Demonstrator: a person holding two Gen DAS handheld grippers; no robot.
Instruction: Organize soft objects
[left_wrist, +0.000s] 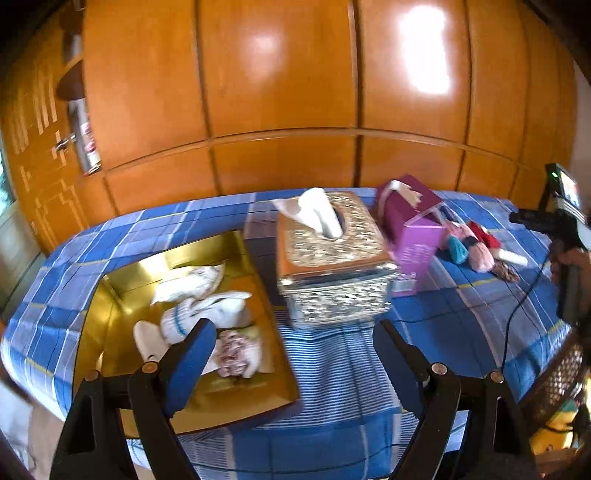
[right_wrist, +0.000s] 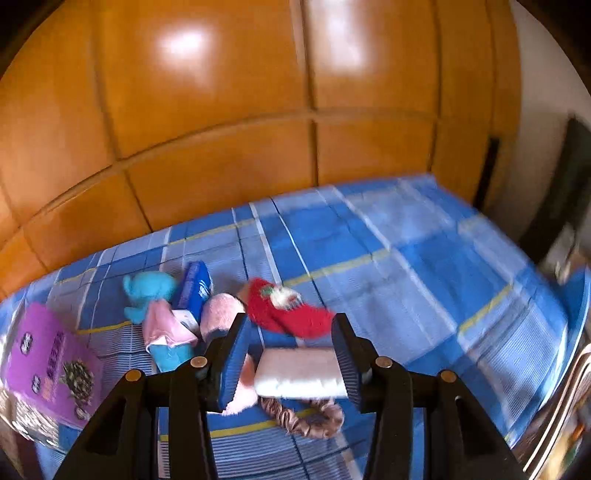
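Above the bed (left_wrist: 332, 369), left gripper (left_wrist: 295, 350) tilts down, jaws wide and empty; right gripper (right_wrist: 290, 350) half-open, nothing gripped.

Bed (left_wrist: 461, 306) with blue plaid cover, and the items resting on it.

In the left wrist view, a gold tray (left_wrist: 110, 306) sits at the near left; a metallic tissue box (left_wrist: 332, 266) stands at the centre, and a purple box (left_wrist: 413, 236) lies just right of it. In the right wrist view, a cluster of soft items lies at the near centre: a teal plush (right_wrist: 147, 291), a blue packet (right_wrist: 195, 288), a pink cloth (right_wrist: 164, 326), a pink fuzzy sock (right_wrist: 219, 314), a red fuzzy sock (right_wrist: 291, 314), a white-and-pink pad (right_wrist: 301, 373) and a brown scrunchie (right_wrist: 306, 417). The far right of the cover is bare.
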